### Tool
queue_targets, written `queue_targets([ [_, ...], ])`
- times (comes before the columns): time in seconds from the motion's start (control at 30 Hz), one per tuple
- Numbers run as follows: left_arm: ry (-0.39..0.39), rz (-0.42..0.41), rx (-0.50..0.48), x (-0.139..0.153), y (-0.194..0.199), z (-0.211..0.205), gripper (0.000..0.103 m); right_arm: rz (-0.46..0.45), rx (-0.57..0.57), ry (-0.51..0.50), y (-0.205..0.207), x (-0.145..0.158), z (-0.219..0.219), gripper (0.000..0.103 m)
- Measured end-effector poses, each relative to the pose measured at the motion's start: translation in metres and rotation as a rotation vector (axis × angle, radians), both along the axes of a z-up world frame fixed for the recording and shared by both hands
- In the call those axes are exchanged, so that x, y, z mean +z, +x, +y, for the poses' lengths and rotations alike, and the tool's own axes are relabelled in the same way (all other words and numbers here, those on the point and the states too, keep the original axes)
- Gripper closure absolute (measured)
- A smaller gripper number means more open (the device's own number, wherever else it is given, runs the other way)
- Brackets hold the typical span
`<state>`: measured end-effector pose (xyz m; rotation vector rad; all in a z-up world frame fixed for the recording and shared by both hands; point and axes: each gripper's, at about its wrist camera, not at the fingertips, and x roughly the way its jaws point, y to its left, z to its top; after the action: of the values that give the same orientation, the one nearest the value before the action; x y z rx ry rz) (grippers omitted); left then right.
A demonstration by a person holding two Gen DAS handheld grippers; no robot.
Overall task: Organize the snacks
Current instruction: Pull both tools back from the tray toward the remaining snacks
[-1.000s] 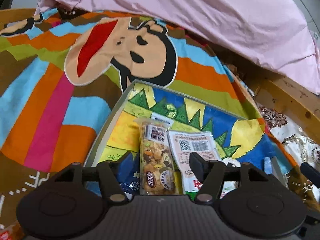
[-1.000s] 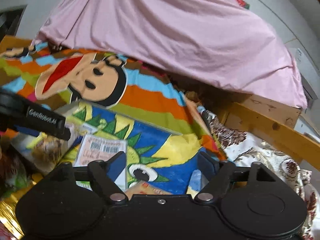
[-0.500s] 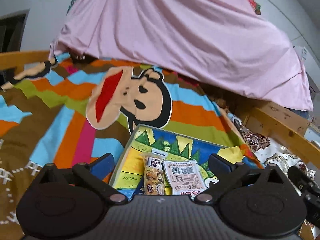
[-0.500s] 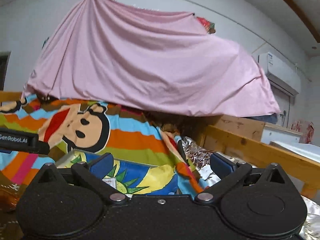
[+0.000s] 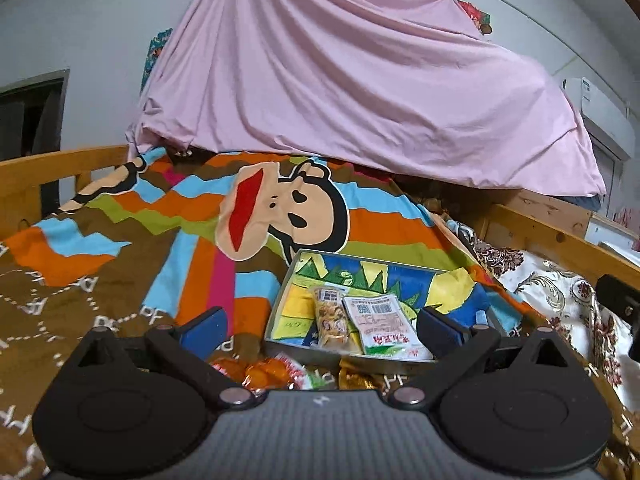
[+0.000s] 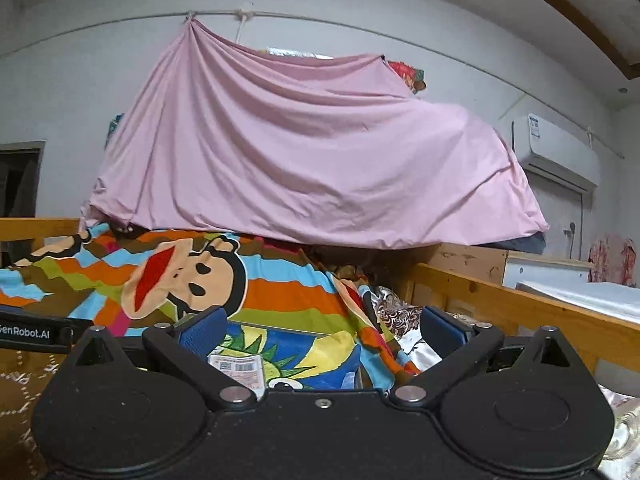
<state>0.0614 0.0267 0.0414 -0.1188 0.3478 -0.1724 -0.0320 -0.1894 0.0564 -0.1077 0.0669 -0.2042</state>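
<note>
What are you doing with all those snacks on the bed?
Someone is tidying snacks into a colorful tray on the striped monkey blanket. A nut mix packet and a white barcoded packet already lie side by side in the tray. Some orange-wrapped snacks and a gold-wrapped one wait on the blanket just outside it. The left tongs and right tongs are both open and hold nothing.

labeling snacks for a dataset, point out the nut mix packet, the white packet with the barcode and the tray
nut mix packet (image 5: 334, 322), left wrist view, middle of its clear front
white packet (image 5: 382, 330), left wrist view, centre of its printed back
tray (image 5: 280, 300), left wrist view, left wall
</note>
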Motion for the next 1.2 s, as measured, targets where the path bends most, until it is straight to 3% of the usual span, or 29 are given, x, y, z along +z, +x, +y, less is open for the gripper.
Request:
queue_targets([
  [0.33,0.057,-0.022,0.005,0.001,-0.06,0.009,0.001,0.053,0.022,0.046,-0.054,-0.002,0.006,0.001],
  [0.6,0.098,-0.001,-0.024,0.001,-0.083,0.007,0.0,0.119,0.008,0.069,-0.075,-0.005,0.015,0.001],
  [0.8,0.186,0.033,0.005,-0.001,-0.099,0.002,0.0,0.158,-0.027,0.074,-0.081,-0.002,0.025,0.001],
  [1.0,0.134,0.064,0.07,0.006,-0.108,0.014,0.0,0.2,-0.065,0.129,-0.085,0.001,0.026,0.001],
  [1.2,0.05,0.16,0.096,0.019,-0.099,0.025,0.0,0.244,-0.063,0.157,-0.078,0.002,0.031,0.001],
])
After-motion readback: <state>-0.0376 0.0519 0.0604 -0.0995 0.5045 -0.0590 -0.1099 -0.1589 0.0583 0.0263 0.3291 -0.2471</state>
